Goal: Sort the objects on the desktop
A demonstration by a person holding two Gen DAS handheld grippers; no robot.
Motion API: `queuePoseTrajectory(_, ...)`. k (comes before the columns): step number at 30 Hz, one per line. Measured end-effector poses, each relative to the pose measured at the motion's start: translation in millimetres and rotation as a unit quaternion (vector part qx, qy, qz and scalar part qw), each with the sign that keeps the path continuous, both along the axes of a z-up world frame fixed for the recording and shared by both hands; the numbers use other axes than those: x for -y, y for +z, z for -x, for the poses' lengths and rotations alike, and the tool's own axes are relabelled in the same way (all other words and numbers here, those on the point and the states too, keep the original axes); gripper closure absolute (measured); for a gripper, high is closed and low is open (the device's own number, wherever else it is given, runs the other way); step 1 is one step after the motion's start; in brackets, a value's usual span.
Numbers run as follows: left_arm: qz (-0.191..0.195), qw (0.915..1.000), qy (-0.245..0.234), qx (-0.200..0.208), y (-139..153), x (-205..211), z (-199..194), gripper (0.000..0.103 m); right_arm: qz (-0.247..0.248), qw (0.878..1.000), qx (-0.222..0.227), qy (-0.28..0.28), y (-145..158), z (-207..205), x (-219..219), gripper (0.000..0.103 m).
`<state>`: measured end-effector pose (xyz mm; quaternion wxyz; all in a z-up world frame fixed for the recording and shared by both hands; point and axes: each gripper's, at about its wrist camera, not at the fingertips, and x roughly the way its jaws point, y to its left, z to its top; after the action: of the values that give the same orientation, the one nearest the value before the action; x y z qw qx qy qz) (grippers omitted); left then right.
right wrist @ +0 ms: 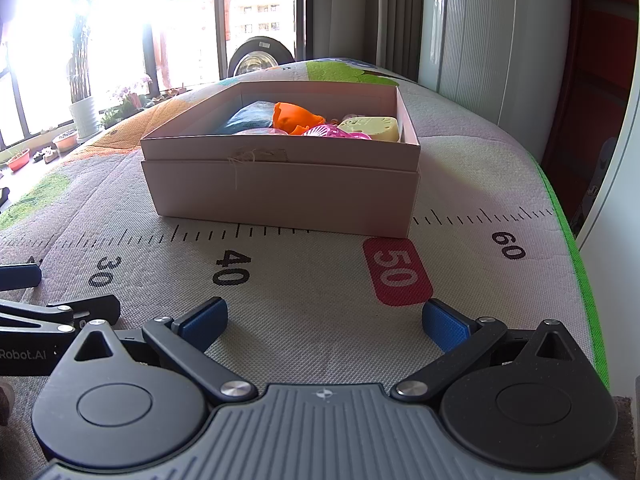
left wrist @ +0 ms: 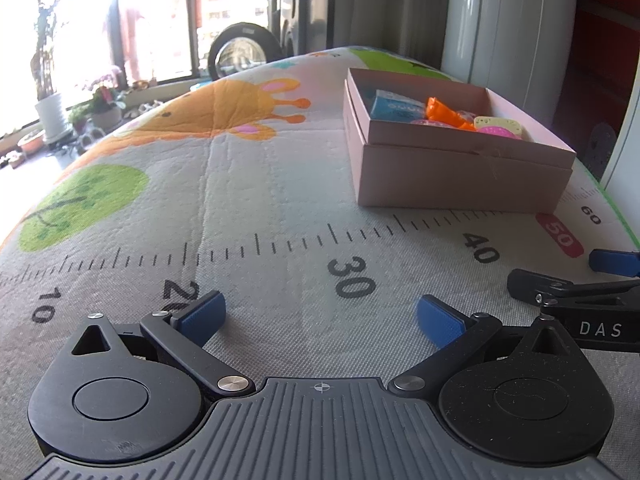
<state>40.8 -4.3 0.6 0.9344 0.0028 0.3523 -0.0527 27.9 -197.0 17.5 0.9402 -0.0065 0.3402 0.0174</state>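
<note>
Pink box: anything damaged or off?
Minor damage only: the pink box has a torn, frayed patch on its near wall just under the rim, visible in both views. The toys sit inside, nothing spilled on the mat. Both grippers' jaws are open and empty.

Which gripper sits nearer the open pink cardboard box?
Right. The right gripper faces the open pink cardboard box head-on near its front wall; the left gripper sits off to the box's left.
</note>
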Motion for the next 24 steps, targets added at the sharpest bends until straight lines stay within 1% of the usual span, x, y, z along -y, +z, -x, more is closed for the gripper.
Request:
queuePoseTrajectory(2,0.007,1.0000,0.004,0.005,-0.1,-1.8,0.9,0.000,0.000,1.000,0.000,0.000,0.1,0.0,0.0,0.000)
queuePoseTrajectory(7,-0.021,0.9997,0.011,0.008,-0.8,6.9,3.6,0.000,0.000,1.000,0.000,0.000,0.1,0.3,0.2,0.000)
queuePoseTrajectory(24,-0.017,0.9998,0.011,0.008,-0.7,5.2,3.4,0.000,0.000,1.000,0.000,0.000,-0.1,-0.6,-0.1,0.000)
